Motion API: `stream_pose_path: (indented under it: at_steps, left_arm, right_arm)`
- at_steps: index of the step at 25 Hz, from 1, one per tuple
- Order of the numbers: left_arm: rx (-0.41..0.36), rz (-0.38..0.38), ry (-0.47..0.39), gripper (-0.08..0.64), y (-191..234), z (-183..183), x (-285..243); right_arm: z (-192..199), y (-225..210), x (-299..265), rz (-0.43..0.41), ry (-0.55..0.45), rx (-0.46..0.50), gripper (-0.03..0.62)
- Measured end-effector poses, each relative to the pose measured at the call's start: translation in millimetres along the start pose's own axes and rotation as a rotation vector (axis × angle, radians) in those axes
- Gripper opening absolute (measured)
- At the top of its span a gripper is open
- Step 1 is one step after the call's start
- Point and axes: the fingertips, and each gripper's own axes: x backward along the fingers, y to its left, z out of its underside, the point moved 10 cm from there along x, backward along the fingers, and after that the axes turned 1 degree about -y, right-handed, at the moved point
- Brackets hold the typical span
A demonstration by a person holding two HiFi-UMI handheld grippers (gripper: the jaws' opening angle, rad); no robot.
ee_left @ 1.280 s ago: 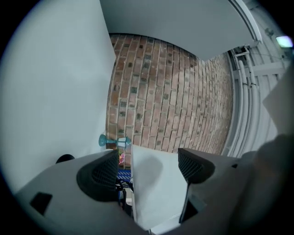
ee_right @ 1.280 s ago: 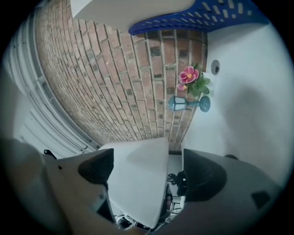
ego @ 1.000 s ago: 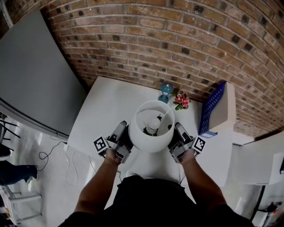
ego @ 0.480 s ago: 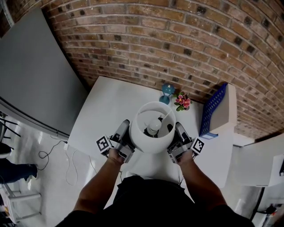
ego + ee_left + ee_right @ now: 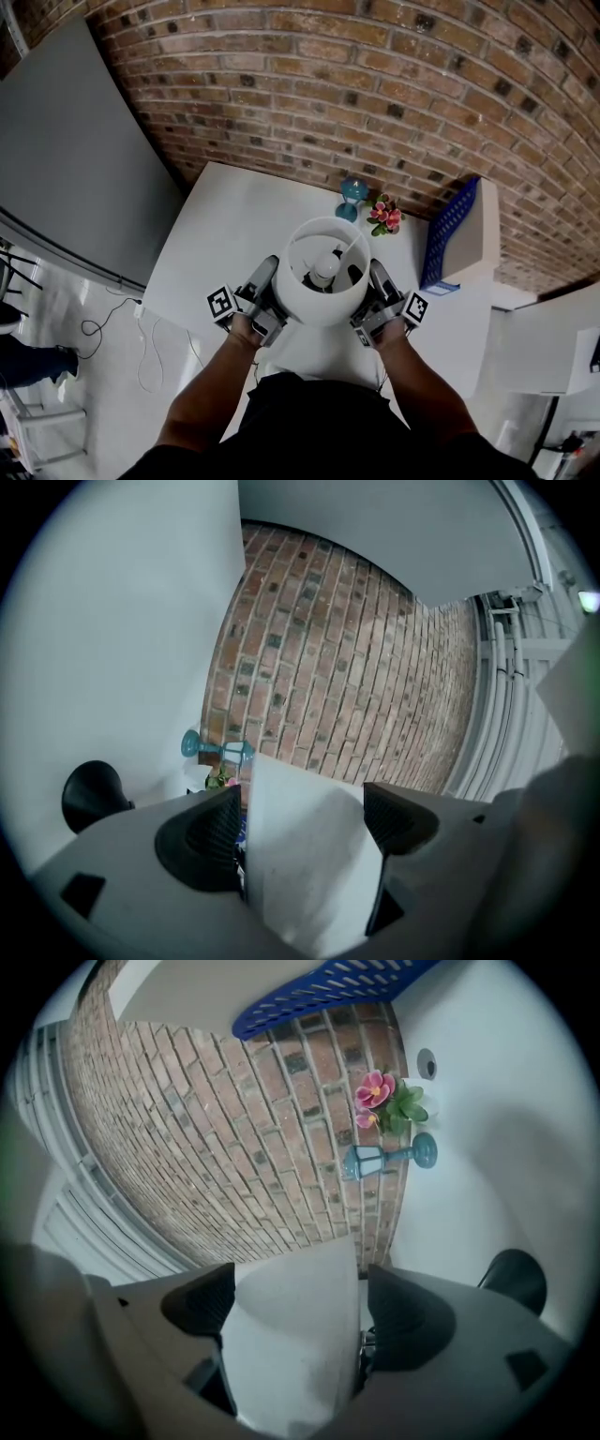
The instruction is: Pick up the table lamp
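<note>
No readable text, brand, number or sign in any view. Only coded marks: a black-and-white square marker (image 5: 218, 302) on the cube of the left hand-held gripper (image 5: 266, 277), and a matching marker (image 5: 415, 306) on the cube of the right hand-held gripper (image 5: 378, 277). Block patterns only, no letters or digits legible.

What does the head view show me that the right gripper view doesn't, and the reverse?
Head view only: the table lamp from above, bulb inside its open shade, and the left gripper. Right gripper view only: the right gripper with jaws closed on a white part of the lamp. Both: the blue ornament, pink flowers, blue basket and brick wall.
</note>
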Motion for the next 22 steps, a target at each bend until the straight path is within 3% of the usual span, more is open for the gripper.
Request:
stream_pose_path:
  at_steps: [7, 14, 22]
  left_arm:
    - [0.062, 0.015, 0.035, 0.4, 5, 0, -2]
    - [0.021, 0.004, 0.016, 0.392, -3, -1, -4]
    - [-0.003, 0.103, 0.056, 0.328, -43, 12, -16]
  right_arm:
    - [3, -5, -3, -0.008, 0.035, -0.086, 0.46]
    - [2, 4, -4, -0.021, 0.008, -0.019, 0.414]
    - [6, 39, -6, -0.113, -0.012, -0.031, 0.357]
